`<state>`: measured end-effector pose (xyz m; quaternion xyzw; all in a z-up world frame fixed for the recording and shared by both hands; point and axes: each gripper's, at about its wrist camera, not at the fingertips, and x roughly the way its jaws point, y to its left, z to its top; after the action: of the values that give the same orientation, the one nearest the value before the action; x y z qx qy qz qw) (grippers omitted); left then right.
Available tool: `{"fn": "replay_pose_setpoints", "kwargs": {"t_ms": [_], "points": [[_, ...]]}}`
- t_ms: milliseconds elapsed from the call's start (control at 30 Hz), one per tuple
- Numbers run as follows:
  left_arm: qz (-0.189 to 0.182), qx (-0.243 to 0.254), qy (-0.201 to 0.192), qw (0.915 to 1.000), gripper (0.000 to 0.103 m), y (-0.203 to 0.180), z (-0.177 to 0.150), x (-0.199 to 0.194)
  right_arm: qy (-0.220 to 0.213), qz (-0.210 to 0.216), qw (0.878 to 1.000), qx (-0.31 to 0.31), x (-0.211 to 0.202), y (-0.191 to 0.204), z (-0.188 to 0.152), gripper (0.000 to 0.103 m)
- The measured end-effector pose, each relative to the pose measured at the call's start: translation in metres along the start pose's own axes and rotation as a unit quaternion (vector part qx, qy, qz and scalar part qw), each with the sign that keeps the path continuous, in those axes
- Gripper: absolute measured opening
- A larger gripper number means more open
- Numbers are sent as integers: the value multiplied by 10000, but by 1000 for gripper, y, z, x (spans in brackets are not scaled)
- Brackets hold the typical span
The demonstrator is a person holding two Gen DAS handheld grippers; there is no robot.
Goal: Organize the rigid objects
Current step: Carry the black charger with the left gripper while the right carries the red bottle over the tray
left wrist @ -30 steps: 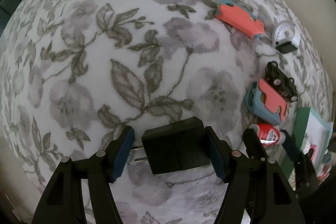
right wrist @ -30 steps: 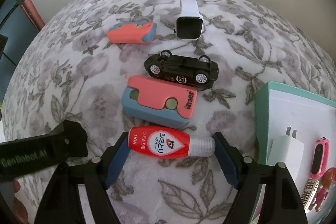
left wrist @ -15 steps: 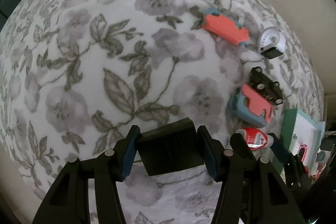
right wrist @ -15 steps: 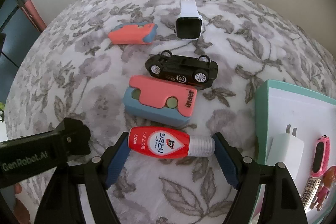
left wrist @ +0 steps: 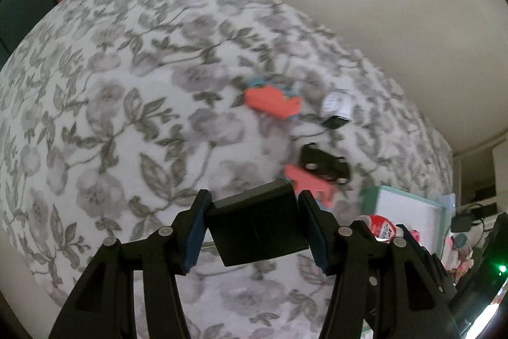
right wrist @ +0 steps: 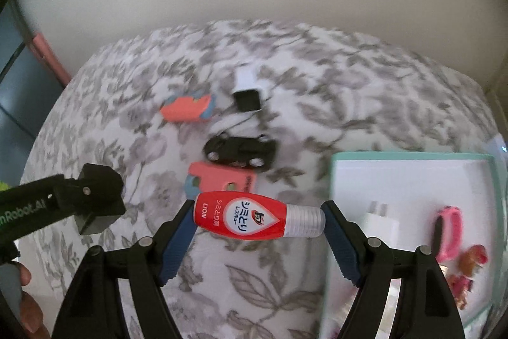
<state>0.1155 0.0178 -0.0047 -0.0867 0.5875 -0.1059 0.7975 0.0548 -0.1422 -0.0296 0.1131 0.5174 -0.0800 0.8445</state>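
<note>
Black plastic fills your left gripper [left wrist: 254,231]: its blue pads are clamped on the flanks of the black power adapter [left wrist: 257,226], lifted clear of the floral cloth [left wrist: 127,116], while your right gripper [right wrist: 258,220] pinches the red LION bottle [right wrist: 250,216] end to end, base against one pad and clear cap against the other. You appear to be in the carry step, both pieces up and heading for the teal-rimmed tray [right wrist: 412,156] that lies on the cloth to the right. Next, swing each one over the rim onto bare white floor, clear of the white charger [right wrist: 379,220] and pink band [right wrist: 447,231] inside, lower it, and only then spread the pads.
</note>
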Motion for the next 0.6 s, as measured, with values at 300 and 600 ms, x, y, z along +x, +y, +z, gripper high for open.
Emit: {"fn": "replay_pose_setpoints", "kwargs": {"t_ms": [300,600], "points": [[-443,572,113,9973,58,-61,-17,-3,-188,-363,9964,737,-43,-60,0,80],[-383,1319,459,9895,58,-140,-30,21,-204,-865,9859,1414,-53,-138,-3,80]]}}
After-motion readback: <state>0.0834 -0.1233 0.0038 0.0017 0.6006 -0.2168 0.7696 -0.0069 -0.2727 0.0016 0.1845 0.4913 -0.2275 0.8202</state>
